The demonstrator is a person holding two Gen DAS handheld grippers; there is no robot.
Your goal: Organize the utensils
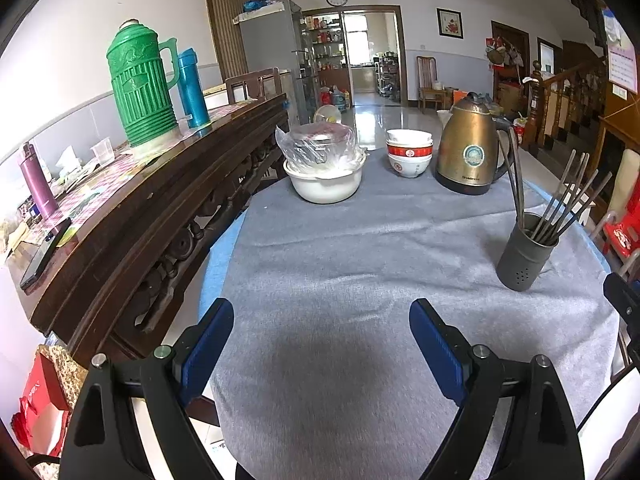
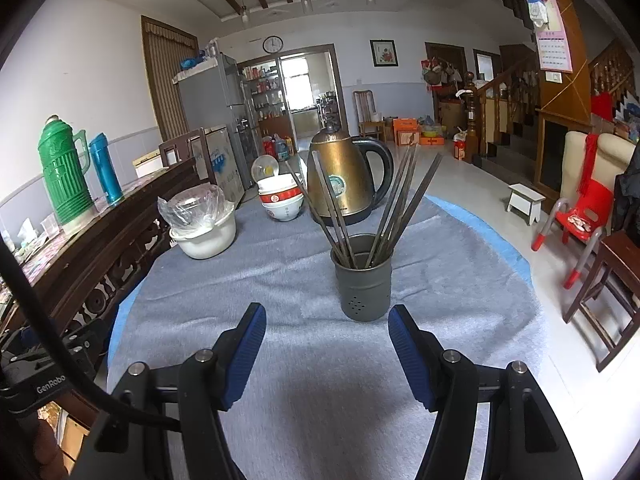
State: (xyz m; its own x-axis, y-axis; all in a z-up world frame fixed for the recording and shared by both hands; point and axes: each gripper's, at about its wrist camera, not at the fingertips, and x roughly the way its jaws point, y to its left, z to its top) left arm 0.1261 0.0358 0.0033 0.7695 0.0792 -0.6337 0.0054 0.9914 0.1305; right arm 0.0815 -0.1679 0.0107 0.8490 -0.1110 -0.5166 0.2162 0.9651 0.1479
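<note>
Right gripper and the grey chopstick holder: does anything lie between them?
Nothing: only bare grey cloth separates the right gripper from the chopstick holder, as the right wrist view shows.

left gripper (image 1: 322, 322) open, empty; right gripper (image 2: 327, 328) likewise

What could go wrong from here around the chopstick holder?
1. The chopsticks fan out tall from the narrow grey holder; bumping them could tip it.
2. The kettle and stacked bowls stand just behind, so falling sticks might hit them.
3. The cloth could bunch if the holder is dragged.
</note>
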